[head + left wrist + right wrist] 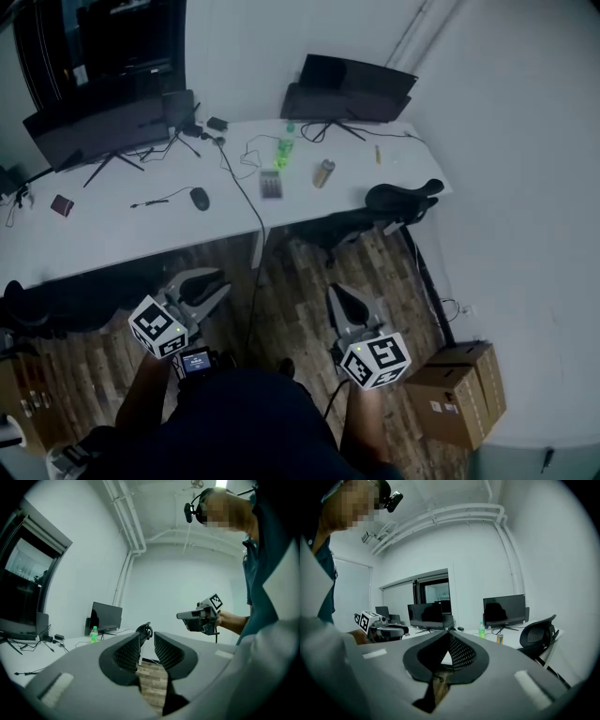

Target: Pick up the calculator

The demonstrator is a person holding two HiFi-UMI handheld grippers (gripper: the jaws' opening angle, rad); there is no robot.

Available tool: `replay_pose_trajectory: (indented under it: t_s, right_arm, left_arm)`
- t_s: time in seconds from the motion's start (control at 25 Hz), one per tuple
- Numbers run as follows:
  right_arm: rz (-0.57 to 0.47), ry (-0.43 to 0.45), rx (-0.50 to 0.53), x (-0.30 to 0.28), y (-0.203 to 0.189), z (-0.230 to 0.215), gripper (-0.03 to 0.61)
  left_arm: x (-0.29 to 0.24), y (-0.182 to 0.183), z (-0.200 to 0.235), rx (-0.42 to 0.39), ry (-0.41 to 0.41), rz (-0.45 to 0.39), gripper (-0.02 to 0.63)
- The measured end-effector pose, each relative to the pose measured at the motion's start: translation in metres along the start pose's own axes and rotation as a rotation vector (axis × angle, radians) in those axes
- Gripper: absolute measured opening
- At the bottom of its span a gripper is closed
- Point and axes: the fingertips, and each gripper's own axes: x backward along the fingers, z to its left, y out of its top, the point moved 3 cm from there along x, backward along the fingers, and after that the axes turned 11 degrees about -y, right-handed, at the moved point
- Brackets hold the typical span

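Note:
The calculator (271, 184) is a small grey slab lying flat on the white desk (122, 225), between a green bottle (284, 150) and a can (323, 172). Both grippers hang well short of the desk, over the wood floor. In the head view my left gripper (208, 283) is at lower left and my right gripper (340, 295) at lower right. In the left gripper view the left gripper (147, 638) has its jaws drawn together with nothing between them. The right gripper (449, 633) has its tips meeting, also empty. Neither gripper view shows the calculator.
Two monitors (349, 89) and cables stand on the desks, and a mouse (200, 198) lies left of the calculator. A black office chair (403, 199) sits at the desk's right end, another chair (66, 302) at the left. A cardboard box (459, 389) stands on the floor by the right wall.

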Motion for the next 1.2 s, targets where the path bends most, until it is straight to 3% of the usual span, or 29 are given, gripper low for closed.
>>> replay_pose_trajectory:
  t_s: [0.24, 0.56, 1.2]
  right_arm:
    - [-0.016, -0.011, -0.056, -0.015, -0.002, 0.017, 0.013]
    - [-0.002, -0.015, -0.054, -0.027, -0.007, 0.017, 0.015]
    - [0.005, 0.147, -0.059, -0.108, 0.01, -0.062, 0.015]
  left_arm:
    - [0.017, -0.006, 0.015, 0.01, -0.013, 0.005, 0.089]
    - [0.015, -0.011, 0.027, 0.025, -0.024, 0.012, 0.089]
    - [-0.047, -0.006, 0.066, 0.037, 0.141, 0.027, 0.089]
